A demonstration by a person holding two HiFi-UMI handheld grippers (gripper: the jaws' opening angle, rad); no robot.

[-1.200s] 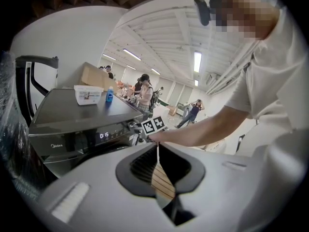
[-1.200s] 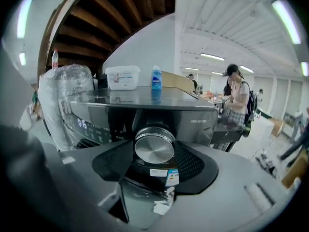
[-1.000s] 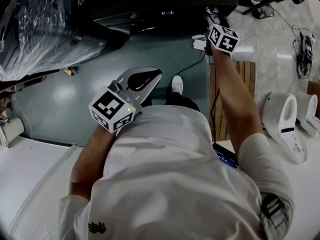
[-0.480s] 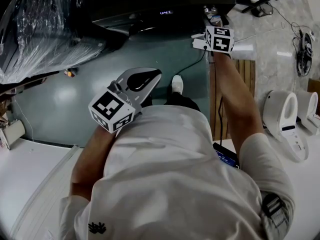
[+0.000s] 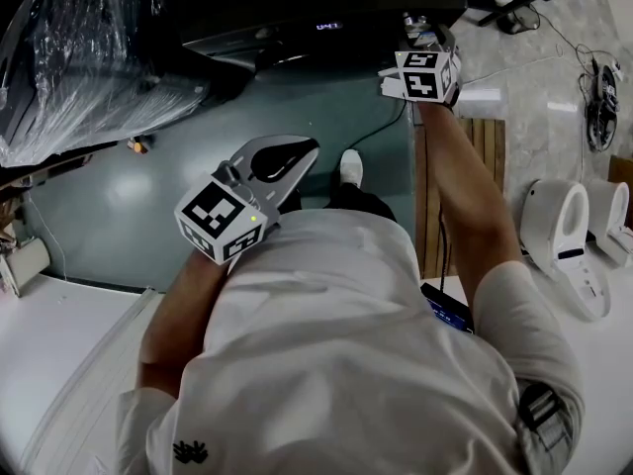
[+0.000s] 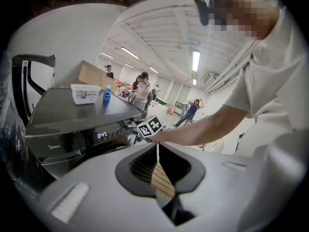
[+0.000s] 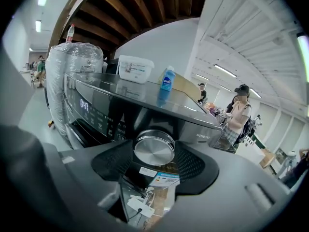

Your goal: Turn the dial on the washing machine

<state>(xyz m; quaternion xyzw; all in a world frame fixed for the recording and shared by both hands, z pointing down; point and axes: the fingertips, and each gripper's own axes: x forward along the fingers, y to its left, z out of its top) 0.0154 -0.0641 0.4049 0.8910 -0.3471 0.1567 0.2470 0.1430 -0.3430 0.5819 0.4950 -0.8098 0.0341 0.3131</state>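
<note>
The washing machine [image 5: 287,30] is dark, with a lit display [image 7: 83,104] on its front panel. Its round silver dial [image 7: 154,148] sits between my right gripper's [image 7: 154,153] jaws, whose ribbed pads [image 7: 113,161] press its two sides. In the head view my right gripper [image 5: 421,38] reaches out to the machine's right end, and its marker cube hides the dial there. My left gripper [image 5: 285,158] hangs in front of my chest, shut on nothing, its tips meeting around an empty hollow [image 6: 159,168].
A plastic-wrapped bulk [image 5: 89,47] stands left of the machine. A white tub [image 7: 136,69] and a blue bottle [image 7: 167,79] rest on the machine's top. White devices [image 5: 564,236] sit at the right, by a wooden strip [image 5: 485,166]. People [image 7: 239,112] stand far off.
My right gripper's marker cube has rotated and shifted slightly left at the dial. The left gripper has stayed where it was.
</note>
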